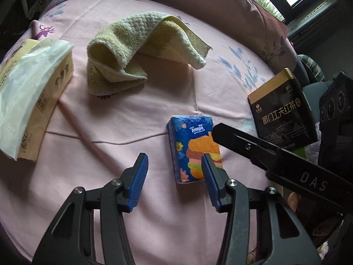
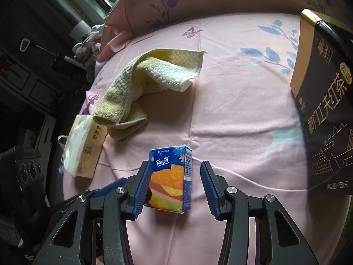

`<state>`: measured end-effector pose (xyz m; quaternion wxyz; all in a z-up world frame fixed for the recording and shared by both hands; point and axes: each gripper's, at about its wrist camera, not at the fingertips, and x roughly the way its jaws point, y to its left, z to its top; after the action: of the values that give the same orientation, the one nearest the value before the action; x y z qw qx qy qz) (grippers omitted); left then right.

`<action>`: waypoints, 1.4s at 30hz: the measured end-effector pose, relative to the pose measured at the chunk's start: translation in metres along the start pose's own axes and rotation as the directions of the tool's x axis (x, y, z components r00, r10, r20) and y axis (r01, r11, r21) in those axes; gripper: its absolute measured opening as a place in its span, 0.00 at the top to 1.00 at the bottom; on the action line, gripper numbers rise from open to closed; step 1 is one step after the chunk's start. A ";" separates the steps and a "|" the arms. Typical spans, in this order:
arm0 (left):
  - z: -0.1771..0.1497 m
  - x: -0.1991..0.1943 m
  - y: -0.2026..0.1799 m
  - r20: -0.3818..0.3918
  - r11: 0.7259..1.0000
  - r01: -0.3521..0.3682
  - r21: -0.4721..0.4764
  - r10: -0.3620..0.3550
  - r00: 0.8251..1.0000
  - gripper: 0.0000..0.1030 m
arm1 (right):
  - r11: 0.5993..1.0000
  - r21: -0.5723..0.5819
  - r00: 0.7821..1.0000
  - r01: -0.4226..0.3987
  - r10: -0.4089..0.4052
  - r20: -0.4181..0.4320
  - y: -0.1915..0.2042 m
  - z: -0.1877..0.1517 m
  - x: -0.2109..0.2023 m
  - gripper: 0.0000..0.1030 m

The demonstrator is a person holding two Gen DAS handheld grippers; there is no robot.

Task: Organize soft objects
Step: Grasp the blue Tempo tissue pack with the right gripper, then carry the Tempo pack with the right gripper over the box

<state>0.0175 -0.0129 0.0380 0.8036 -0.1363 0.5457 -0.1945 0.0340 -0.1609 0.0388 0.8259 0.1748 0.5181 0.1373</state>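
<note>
Right gripper (image 2: 174,187) stands spread around the blue pocket tissue pack (image 2: 171,180) on the pink bedsheet (image 2: 231,114); its left pad touches the pack, the right pad stands clear. Left gripper (image 1: 174,176) is spread too, nothing between its pads, the pack just beside its right finger. Beyond, a crumpled yellow towel (image 1: 136,50). Left, a soft tissue packet (image 1: 28,101). Right, a black tea box (image 2: 324,110). Farthest, a pillow (image 2: 176,0).
</note>
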 end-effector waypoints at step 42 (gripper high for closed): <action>-0.038 -0.041 -0.293 0.200 0.827 0.233 0.511 -0.378 0.904 0.73 | 0.982 0.187 0.794 -0.038 -0.084 0.602 -0.154 -0.058 -0.264 0.65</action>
<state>-0.0798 -0.2544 0.1841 0.8416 -0.0488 0.3268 -0.4273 -0.1241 -0.3990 0.1620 0.9294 0.2809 0.2388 0.0138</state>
